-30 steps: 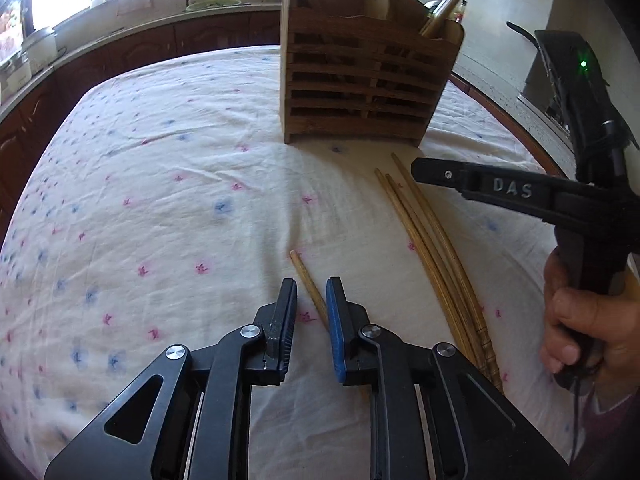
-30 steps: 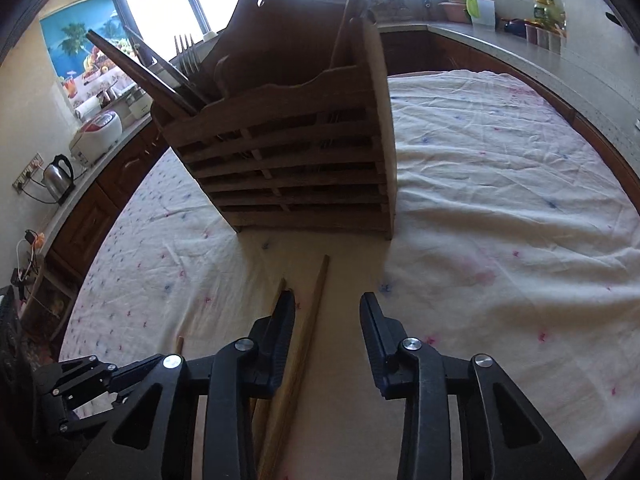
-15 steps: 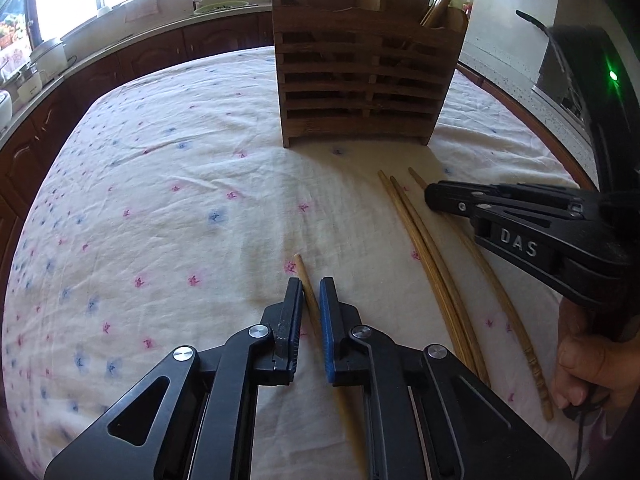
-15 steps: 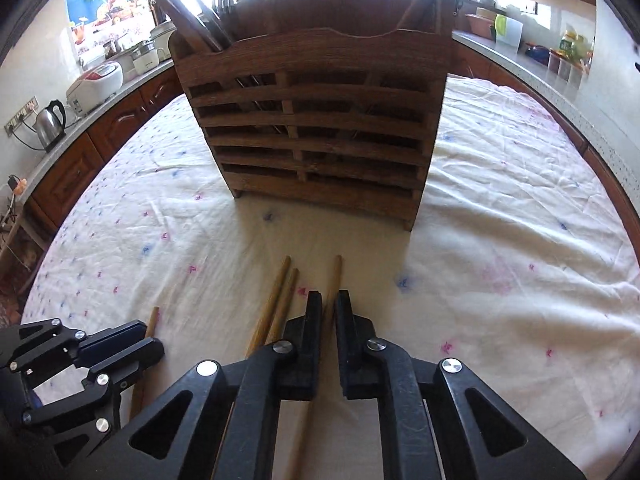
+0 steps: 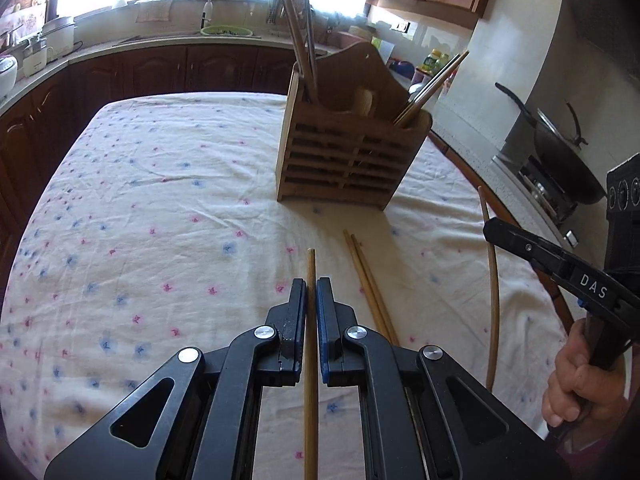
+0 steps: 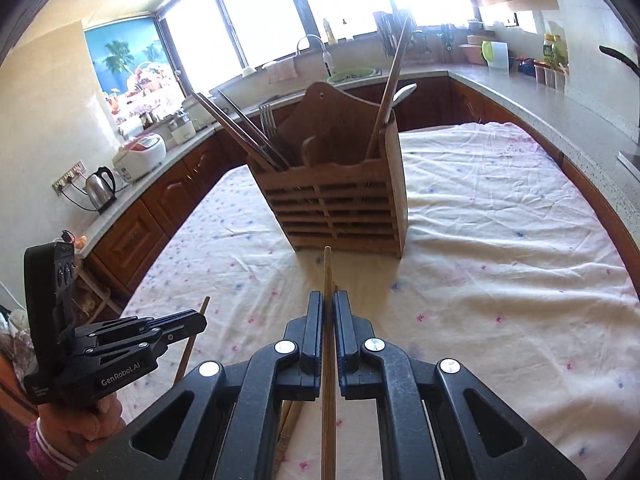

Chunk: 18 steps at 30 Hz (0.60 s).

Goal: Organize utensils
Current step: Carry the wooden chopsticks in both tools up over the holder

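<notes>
Each gripper is clamped on one chopstick: left gripper (image 5: 311,286) and right gripper (image 6: 328,300), sticks pointing toward the wooden holder (image 6: 340,200); two chopsticks (image 5: 370,280) lie on the cloth.

left claw (image 5: 311,286) clamped, right claw (image 6: 328,300) clamped

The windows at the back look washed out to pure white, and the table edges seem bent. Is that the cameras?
Yes. In the right wrist view the windows blow out to white glare, yet the wooden utensil holder stays sharp. In the left wrist view the fisheye lens bows the tablecloth edges, and the corners darken to black. The chopstick between the jaws is in focus.
</notes>
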Tool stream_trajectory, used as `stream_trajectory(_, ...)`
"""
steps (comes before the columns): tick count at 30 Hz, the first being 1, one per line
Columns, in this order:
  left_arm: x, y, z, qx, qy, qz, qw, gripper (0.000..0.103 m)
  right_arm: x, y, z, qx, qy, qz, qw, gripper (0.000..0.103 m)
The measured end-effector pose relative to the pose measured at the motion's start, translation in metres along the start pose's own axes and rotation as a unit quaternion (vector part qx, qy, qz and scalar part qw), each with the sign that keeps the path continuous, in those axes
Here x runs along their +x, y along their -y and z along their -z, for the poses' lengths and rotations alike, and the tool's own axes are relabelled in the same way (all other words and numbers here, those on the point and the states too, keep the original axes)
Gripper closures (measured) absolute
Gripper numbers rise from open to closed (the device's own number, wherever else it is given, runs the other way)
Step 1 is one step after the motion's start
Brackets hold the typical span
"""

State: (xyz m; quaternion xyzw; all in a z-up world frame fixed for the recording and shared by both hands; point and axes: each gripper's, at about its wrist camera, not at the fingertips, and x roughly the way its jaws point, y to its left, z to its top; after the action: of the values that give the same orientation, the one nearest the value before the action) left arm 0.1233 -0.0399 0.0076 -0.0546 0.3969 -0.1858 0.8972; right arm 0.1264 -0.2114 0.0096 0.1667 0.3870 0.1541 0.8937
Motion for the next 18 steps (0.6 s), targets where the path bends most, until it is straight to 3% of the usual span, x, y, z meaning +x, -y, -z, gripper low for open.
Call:
stream_trajectory(11, -0.054, 0.003, -0.019, -0.006, 0.071, 0.031, 0.9970, 0.098, -0.051, -0.009, -0.009, -0.005, 0.055, -0.010, 0.998, 0.098)
stream_trajectory(18, -0.070, 0.003, -0.029, -0.009, 0.094, 0.039, 0.9948, 0.098, -0.070, -0.009, -0.018, -0.007, 0.080, -0.015, 0.997, 0.098)
